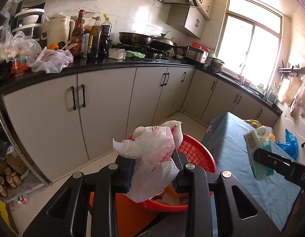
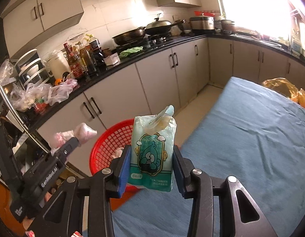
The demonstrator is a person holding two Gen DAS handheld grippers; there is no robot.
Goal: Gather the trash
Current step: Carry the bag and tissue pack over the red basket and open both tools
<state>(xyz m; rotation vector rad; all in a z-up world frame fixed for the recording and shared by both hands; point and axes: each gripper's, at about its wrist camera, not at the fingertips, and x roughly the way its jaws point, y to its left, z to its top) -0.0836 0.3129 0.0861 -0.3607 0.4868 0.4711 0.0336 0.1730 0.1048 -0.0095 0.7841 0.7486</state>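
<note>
In the left wrist view, the left gripper fills the lower centre of the frame, and a crumpled white plastic bag with red print is seen clamped between its fingers. Directly behind and below it a red basket is seen, in which brownish scraps are visible low in the frame; what they are cannot be told. At the right edge the right gripper is seen holding a green tissue pack above the blue-covered table. A yellow bag and a blue bag are seen further right, beyond the table's far end.

In the right wrist view, the right gripper is seen at lower centre, with the tissue pack standing upright between its fingers; the left pad touches it, while contact on the right side cannot be made out, so a firm grip cannot be confirmed. The red basket lies to the left, just beside the blue-covered table, with something pale visible inside. The left gripper, blurred at centre left, is seen with the plastic bag.

The task is judged partly done: some trash appears to be in the basket, two pieces are carried near or over it and not yet dropped, and the yellow bag at the table's far end may remain to be collected.
</note>
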